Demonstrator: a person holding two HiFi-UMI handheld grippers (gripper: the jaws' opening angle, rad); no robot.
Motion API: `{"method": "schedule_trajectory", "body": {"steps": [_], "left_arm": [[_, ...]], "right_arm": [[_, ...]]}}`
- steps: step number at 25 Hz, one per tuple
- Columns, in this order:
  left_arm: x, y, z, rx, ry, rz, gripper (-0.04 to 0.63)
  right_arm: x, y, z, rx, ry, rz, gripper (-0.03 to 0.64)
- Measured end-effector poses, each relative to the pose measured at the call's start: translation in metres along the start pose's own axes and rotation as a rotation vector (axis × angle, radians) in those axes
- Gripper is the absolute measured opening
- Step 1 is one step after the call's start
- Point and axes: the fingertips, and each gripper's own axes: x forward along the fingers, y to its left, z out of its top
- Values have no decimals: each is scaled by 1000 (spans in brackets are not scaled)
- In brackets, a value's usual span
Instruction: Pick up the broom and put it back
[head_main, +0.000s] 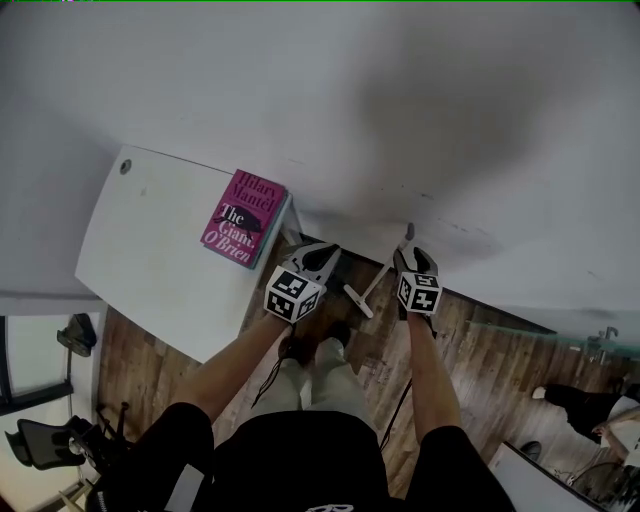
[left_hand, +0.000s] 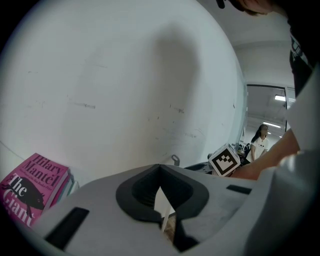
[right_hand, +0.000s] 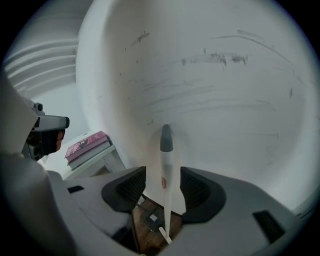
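The broom (head_main: 385, 268) leans against the white wall, a slim white handle with a grey cap (right_hand: 166, 140) at the top and its foot on the wood floor. My right gripper (head_main: 412, 262) is open. The handle (right_hand: 166, 172) stands between its jaws with a gap on each side, and neither pad presses on it. My left gripper (head_main: 318, 258) is just left of the broom's lower end. In the left gripper view its jaw tips (left_hand: 160, 167) meet and nothing is clamped. A thin white piece shows below them.
A pink book (head_main: 245, 218) lies on a white table (head_main: 140, 250) to the left, against the wall (head_main: 400, 100). A wood floor (head_main: 480, 350) runs below. An office chair (head_main: 50, 440) stands at lower left. A person (left_hand: 259, 140) stands far off on the right.
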Motion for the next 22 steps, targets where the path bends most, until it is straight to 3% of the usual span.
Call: {"method": "schedule_trajectory", "body": {"steps": [12, 18, 20, 22], "left_arm": [[10, 25, -3, -45, -7, 48, 21], [11, 30, -4, -52, -8, 52, 21], [12, 30, -5, -54, -8, 50, 21], [13, 30, -6, -56, -5, 49, 21]], "right_arm": [[46, -3, -6, -11, 61, 31, 209], [53, -7, -8, -25, 71, -7, 204], [52, -9, -8, -39, 71, -27, 118], [52, -9, -8, -40, 70, -30, 117]]}}
